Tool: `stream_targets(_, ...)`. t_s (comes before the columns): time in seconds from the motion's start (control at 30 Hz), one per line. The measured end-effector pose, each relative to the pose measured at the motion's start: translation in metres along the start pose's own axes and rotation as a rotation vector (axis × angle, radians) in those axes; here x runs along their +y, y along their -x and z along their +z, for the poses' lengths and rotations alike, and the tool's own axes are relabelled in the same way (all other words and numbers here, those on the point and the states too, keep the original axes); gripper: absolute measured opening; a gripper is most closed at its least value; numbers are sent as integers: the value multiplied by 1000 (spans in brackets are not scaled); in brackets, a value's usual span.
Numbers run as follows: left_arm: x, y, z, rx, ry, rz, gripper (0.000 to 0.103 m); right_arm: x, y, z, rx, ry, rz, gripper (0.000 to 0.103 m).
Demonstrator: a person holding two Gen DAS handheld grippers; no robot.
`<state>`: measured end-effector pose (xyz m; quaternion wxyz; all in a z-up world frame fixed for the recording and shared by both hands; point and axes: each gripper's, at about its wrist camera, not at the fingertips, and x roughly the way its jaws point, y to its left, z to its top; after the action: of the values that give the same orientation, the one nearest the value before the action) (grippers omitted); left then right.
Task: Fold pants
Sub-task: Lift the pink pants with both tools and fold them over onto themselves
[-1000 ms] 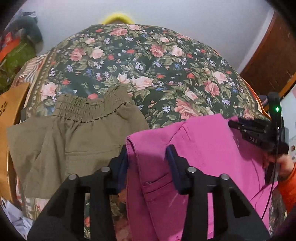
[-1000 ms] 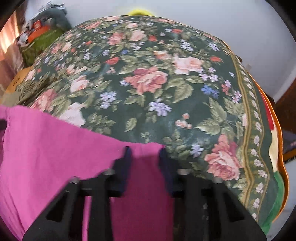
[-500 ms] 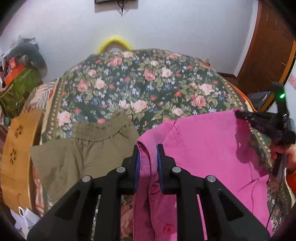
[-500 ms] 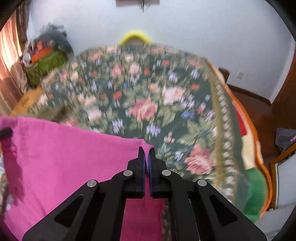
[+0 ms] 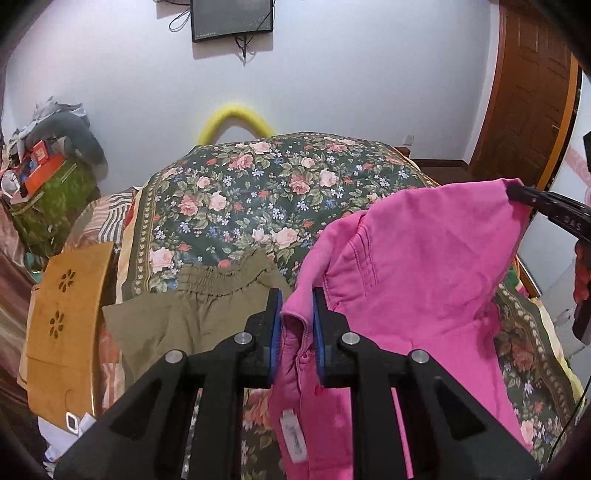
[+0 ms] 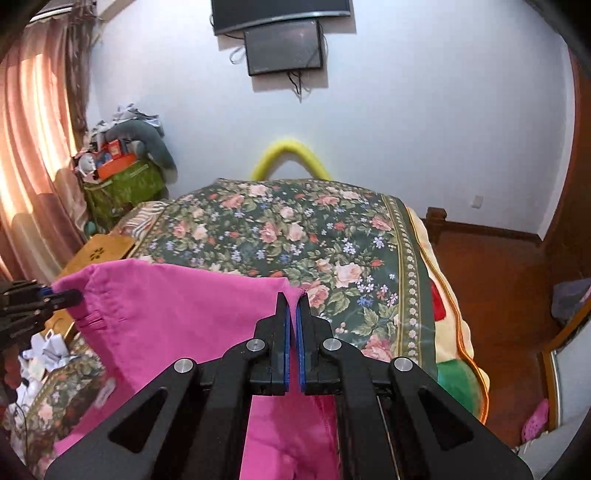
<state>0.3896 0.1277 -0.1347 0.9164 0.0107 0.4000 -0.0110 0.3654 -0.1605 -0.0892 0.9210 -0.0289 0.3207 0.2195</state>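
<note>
Floral bedspread (image 5: 258, 192) covers the bed that fills the centre of both views, with a pale wall and a wall-mounted screen (image 5: 232, 16) at the top of the frame. Pink pants (image 5: 424, 266) hang above the bedspread, stretched between the two grippers. Left gripper (image 5: 297, 325), at lower centre of the left wrist view, has just been closing; its blue pads (image 5: 275, 332) now clamp a bunched edge of the pink fabric. Right gripper (image 6: 293, 325), at lower centre of the right wrist view, has its jaws closed almost fully on a thin corner of the same garment. In the left wrist view that gripper appears at the right edge, pinching the upper right corner. Olive shorts (image 5: 192, 310) lie flat on the bedspread at centre left, beside a wooden board (image 5: 62, 325).
</note>
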Motion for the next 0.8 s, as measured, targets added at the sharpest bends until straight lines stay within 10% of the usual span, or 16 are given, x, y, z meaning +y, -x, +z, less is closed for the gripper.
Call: stream_targets(0.8,-17,79,-121,36,-74,4,14,36,97,-121,78,54,95,2)
